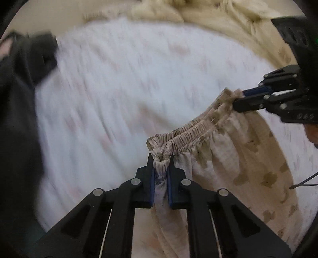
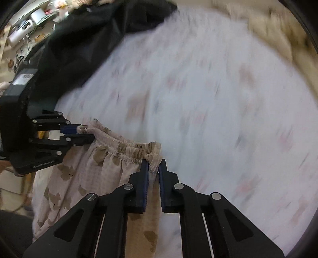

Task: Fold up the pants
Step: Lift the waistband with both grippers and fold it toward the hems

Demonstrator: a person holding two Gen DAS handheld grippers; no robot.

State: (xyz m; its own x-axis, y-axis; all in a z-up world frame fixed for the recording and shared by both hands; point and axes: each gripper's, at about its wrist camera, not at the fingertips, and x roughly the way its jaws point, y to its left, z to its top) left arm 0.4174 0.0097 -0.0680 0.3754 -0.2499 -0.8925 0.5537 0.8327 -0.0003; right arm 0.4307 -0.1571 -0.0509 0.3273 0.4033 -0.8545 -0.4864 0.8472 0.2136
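your left gripper (image 1: 161, 170) is clamped on one end of the pants (image 1: 228, 158) waistband, your right gripper (image 2: 154, 170) clamped on the other end. the waistband spans between them, the printed legs hanging below, above the white patterned sheet (image 1: 119, 89). dark cloth (image 2: 89, 39) lies at the sheet's edge.

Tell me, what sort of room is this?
Probably a bedroom at home: a white patterned bedsheet spreads underneath, a cream blanket is bunched at its far edge, and cluttered shelves stand beside it.
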